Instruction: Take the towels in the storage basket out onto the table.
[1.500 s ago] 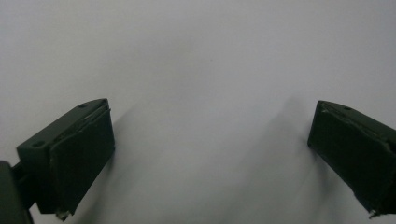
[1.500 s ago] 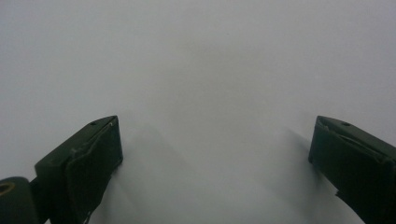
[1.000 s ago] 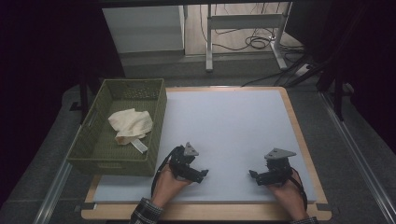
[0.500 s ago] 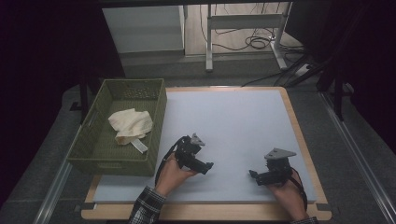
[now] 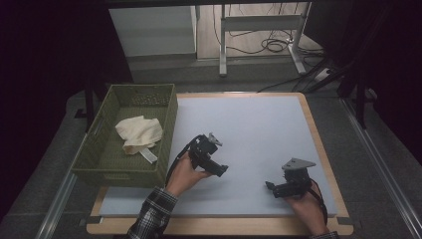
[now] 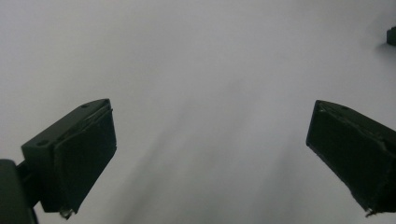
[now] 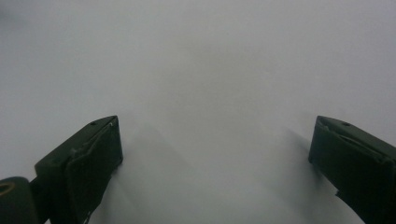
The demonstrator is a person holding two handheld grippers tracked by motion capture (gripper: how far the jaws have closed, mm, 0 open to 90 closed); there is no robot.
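Observation:
In the high view my left gripper (image 5: 222,170) is held a little above the pale mat (image 5: 249,124), left of centre, with its jaws aimed down and to the right. The left gripper view has my left gripper (image 6: 215,154) open, both black jaws wide apart over bare mat. Near the front right corner, my right gripper (image 5: 270,187) sits low on the mat, pointing left. In its own view my right gripper (image 7: 215,158) is open too, with nothing between the jaws. A cream cloth (image 5: 138,133) with a white tag lies in the green woven basket (image 5: 170,117) at the left.
The mat lies on a wooden-edged table (image 5: 326,164). The basket stands along the mat's left side, close to my left hand. A small dark shape (image 6: 391,35) shows at the upper right edge of the left gripper view. Desk legs and cables (image 5: 268,45) are behind the table.
My left gripper has risen off the mat and moved away from the front edge, toward the middle, tilting its jaws down to the right. The right gripper has stayed put.

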